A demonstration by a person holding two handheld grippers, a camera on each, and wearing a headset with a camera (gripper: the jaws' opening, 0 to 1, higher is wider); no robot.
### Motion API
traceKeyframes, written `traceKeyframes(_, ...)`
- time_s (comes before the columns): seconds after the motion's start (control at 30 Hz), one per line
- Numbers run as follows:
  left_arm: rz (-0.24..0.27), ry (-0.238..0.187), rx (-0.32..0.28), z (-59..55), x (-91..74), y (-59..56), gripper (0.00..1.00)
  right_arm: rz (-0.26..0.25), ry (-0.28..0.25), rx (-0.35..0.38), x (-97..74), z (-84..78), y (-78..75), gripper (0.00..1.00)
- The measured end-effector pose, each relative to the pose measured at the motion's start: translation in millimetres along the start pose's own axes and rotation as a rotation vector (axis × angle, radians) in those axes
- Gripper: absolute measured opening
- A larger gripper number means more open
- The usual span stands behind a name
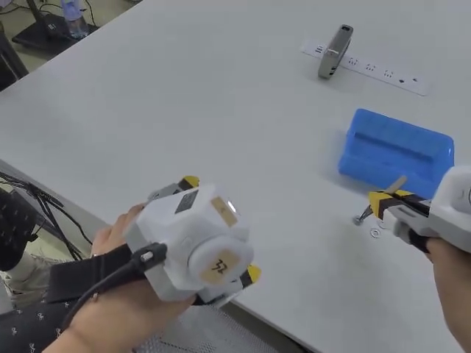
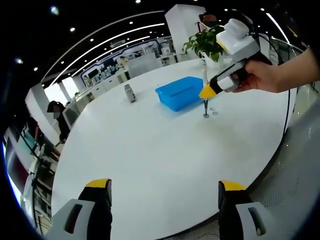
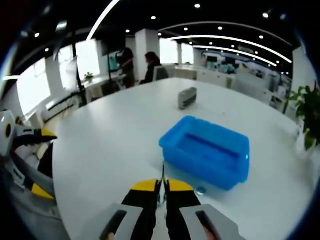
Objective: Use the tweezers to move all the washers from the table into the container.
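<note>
My right gripper (image 1: 386, 200) is at the right, shut on a pair of thin metal tweezers (image 1: 364, 215) whose tips point down at the table. A small washer (image 1: 375, 234) lies just beside the tips, in front of the blue container (image 1: 397, 151). In the right gripper view the jaws (image 3: 162, 187) are closed on the tweezers (image 3: 163, 172), with the blue container (image 3: 207, 150) right ahead and a small washer (image 3: 201, 190) near its base. My left gripper (image 1: 221, 228) is held low at the near table edge, open and empty (image 2: 164, 186).
A white power strip (image 1: 368, 70) with a grey device (image 1: 335, 51) on it lies at the far side. The near table edge runs just under the left gripper. A chair base and a bottle (image 1: 73, 18) stand on the floor at the far left.
</note>
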State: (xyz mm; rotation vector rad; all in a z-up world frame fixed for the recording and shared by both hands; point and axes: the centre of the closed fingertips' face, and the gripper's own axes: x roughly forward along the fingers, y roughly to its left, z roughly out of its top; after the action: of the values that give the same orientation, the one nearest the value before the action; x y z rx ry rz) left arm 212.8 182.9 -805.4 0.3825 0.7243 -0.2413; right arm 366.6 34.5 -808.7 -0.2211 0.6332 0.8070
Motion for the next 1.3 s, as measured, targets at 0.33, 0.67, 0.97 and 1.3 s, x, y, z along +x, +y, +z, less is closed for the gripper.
traceKeyframes(0.33, 0.005, -0.015, -0.003, 3.1, -1.3, 0.9, 0.91, 0.014, -0.018, -0.026, -14.2, 16.0, 4.0, 0.02)
traceKeyframes(0.67, 0.003, -0.004, 0.007, 1.0, 0.1, -0.1, 0.91, 0.04, -0.082, -0.069, -28.3, 51.9, 10.8, 0.02)
traceKeyframes(0.97, 0.003, -0.01, 0.001, 2.1, -0.1, -0.1, 0.91, 0.032, -0.146, -0.047, -33.3, 80.5, 3.7, 0.01)
traceKeyframes(1.3, 0.002, -0.004, 0.004, 0.9, -0.1, -0.3, 0.9, 0.006, -0.171, -0.024, -29.3, 93.0, -11.0, 0.01)
